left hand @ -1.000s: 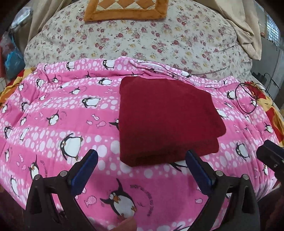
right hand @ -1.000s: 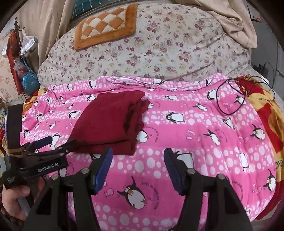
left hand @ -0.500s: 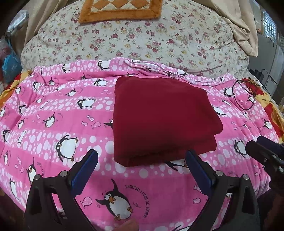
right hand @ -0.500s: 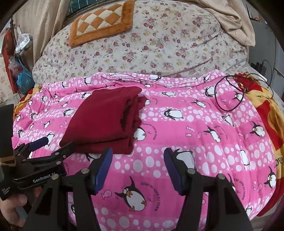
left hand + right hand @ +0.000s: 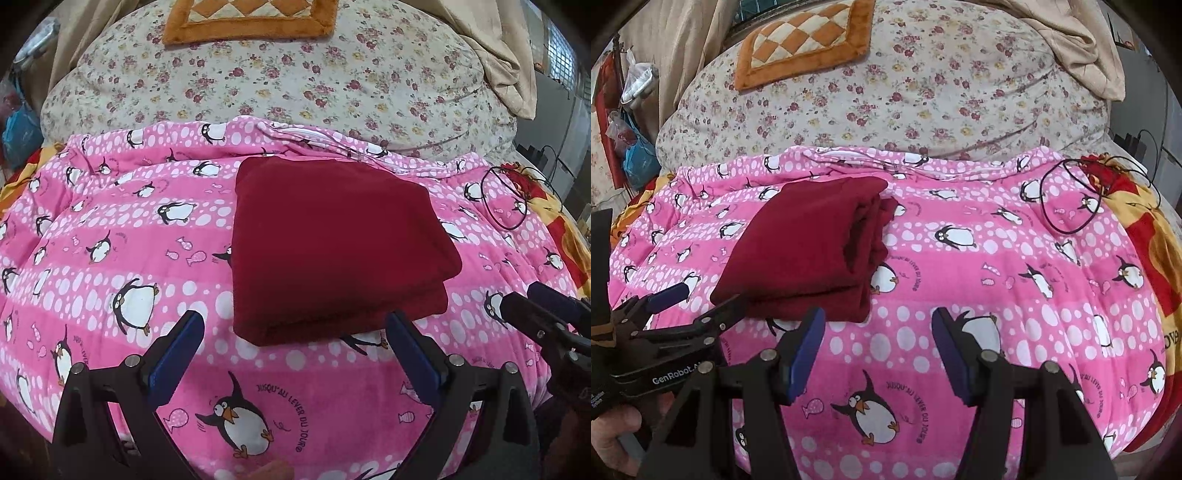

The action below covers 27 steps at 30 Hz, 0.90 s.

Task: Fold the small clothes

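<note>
A dark red garment (image 5: 332, 243) lies folded into a thick rectangle on the pink penguin blanket (image 5: 110, 258). My left gripper (image 5: 295, 332) hovers just short of the garment's near edge, open, with nothing between its blue pads. In the right wrist view the garment (image 5: 809, 254) sits to the left, its stacked folded edges facing right. My right gripper (image 5: 877, 325) is open over bare blanket (image 5: 997, 277), to the right of the garment's near corner. The left gripper (image 5: 701, 299) shows at the left edge, held by a hand (image 5: 613, 435).
A floral duvet (image 5: 295, 85) rises behind the blanket, with an orange checkered cushion (image 5: 805, 40) on top. A looped black cable (image 5: 1067, 199) lies at the far right beside a red and yellow blanket (image 5: 1145, 258). Beige cloth (image 5: 1082, 44) hangs at the top right.
The garment lies as before. Both grippers stay open and have barely shifted.
</note>
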Motion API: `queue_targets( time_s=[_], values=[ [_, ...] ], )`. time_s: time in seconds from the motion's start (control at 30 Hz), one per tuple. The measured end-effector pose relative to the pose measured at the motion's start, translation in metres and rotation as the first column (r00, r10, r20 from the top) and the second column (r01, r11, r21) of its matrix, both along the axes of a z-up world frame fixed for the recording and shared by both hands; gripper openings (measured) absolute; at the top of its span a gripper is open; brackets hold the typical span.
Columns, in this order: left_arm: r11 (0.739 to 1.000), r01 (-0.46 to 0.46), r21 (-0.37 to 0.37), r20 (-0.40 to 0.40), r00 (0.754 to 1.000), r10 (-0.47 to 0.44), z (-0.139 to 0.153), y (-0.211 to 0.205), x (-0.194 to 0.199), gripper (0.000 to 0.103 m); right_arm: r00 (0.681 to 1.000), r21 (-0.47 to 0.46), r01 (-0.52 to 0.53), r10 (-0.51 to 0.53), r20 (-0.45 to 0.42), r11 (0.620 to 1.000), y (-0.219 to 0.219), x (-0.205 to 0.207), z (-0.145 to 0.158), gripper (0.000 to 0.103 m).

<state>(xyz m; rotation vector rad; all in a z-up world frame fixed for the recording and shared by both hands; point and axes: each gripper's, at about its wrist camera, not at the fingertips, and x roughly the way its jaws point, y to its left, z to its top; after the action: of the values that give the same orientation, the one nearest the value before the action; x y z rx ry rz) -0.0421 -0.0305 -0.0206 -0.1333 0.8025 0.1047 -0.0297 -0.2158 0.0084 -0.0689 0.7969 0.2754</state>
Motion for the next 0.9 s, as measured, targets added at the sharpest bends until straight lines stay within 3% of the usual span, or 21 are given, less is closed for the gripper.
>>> queue_targets(
  time_s=[0.9],
  values=[
    [1.000, -0.006, 0.001, -0.008, 1.000, 0.006, -0.0008, 0.0011, -0.0001, 0.086, 1.000, 0.005, 0.003, -0.003, 0.000, 1.000, -0.0018, -0.0002, 0.0008, 0.063]
  ],
)
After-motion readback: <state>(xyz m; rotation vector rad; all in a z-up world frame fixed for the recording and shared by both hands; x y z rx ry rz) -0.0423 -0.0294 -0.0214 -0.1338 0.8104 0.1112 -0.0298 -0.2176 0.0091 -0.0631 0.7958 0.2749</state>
